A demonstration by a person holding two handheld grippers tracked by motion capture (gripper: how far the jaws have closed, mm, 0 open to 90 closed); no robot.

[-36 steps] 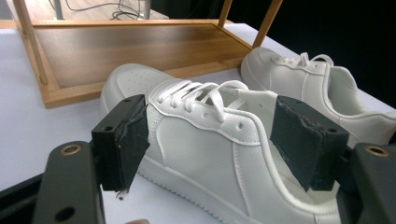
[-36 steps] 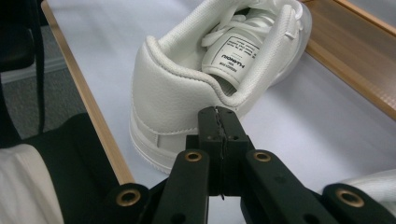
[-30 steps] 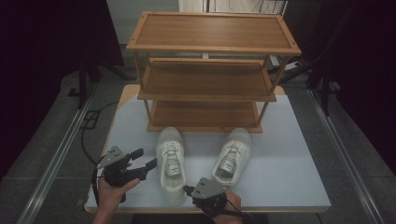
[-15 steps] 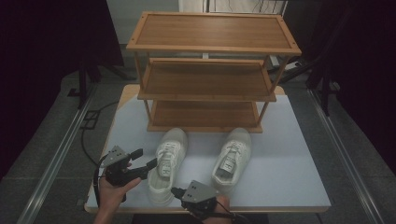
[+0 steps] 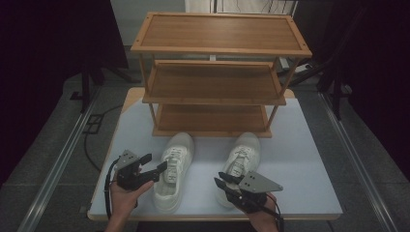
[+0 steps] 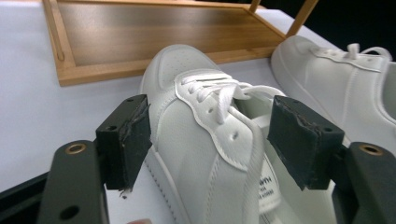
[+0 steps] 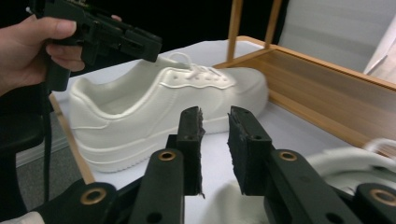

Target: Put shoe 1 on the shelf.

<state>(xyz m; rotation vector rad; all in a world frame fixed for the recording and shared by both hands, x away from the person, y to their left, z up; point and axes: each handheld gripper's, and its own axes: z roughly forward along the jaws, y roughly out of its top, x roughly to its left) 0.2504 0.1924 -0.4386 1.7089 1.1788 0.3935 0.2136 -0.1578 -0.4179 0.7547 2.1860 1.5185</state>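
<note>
Two white lace-up sneakers lie on the white table in front of a wooden rack. My left gripper is open, its jaws spread to either side of the left sneaker near the laces, with the pads close beside it. The right sneaker lies just ahead of my right gripper, which points left. A thin gap remains between its jaws and nothing is in it. Seen from the right gripper, the left sneaker lies side-on under the left gripper.
A three-tier wooden shoe rack stands at the back of the table, its lowest shelf just beyond the sneaker toes. Dark floor, a metal rail and cables lie to the left. The table's front edge is right under both hands.
The right gripper swung from the table's front middle to the right, behind the right sneaker. The left sneaker's heel turned slightly left, and the left gripper edged closer around it.
</note>
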